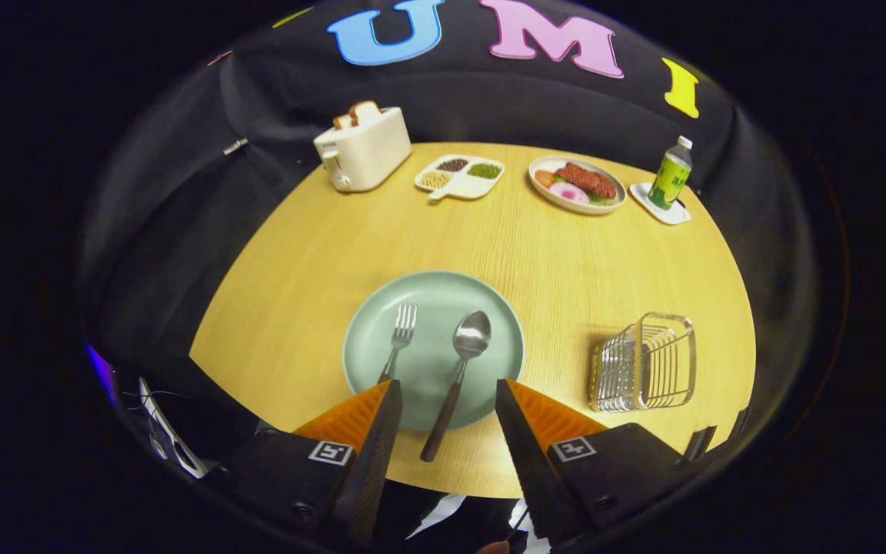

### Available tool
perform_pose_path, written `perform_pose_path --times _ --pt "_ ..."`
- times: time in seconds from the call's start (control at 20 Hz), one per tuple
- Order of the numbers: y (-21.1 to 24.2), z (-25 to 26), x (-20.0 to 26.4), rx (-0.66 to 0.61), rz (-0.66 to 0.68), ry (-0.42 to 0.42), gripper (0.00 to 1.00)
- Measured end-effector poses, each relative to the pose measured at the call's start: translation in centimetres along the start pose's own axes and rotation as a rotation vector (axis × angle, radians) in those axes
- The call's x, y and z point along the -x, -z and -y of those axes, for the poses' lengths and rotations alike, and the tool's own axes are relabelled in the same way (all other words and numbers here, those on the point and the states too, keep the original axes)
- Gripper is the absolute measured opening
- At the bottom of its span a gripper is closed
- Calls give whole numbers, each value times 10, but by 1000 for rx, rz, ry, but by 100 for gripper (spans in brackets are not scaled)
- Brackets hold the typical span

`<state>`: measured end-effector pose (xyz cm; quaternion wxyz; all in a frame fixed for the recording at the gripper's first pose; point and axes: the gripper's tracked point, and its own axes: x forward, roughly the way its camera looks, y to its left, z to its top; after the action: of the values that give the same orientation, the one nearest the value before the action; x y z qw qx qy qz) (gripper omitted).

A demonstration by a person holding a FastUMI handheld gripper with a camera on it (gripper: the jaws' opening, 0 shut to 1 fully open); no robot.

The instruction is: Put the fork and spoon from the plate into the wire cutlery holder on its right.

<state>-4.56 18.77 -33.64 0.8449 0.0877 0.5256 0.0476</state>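
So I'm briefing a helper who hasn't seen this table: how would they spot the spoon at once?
Start at the green plate on the near side of the wooden table, just ahead of the open tongs. Two utensils lie on it side by side. The spoon is the one nearer the wire cutlery holder: a rounded shiny bowl, not the fork's tines, with its dark handle running between the tongs' fingers.

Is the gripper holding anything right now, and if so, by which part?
Nothing is held. The gripper is open, with the spoon handle lying between its fingers untouched; the fork rests beside it on the plate.
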Motion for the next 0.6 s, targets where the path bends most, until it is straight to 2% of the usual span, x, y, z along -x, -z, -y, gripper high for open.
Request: perform_pose_path --times 0.1,0.25,0.45,0.55,0.6 --pt "13 2 -20 -4 -57 17 75" --pt "25 4 -43 -5 -109 44 58" --pt "36 6 -64 -10 -168 67 55" --pt "40 9 -69 -23 -200 86 33" --pt "40 9 -71 -24 -207 96 29"
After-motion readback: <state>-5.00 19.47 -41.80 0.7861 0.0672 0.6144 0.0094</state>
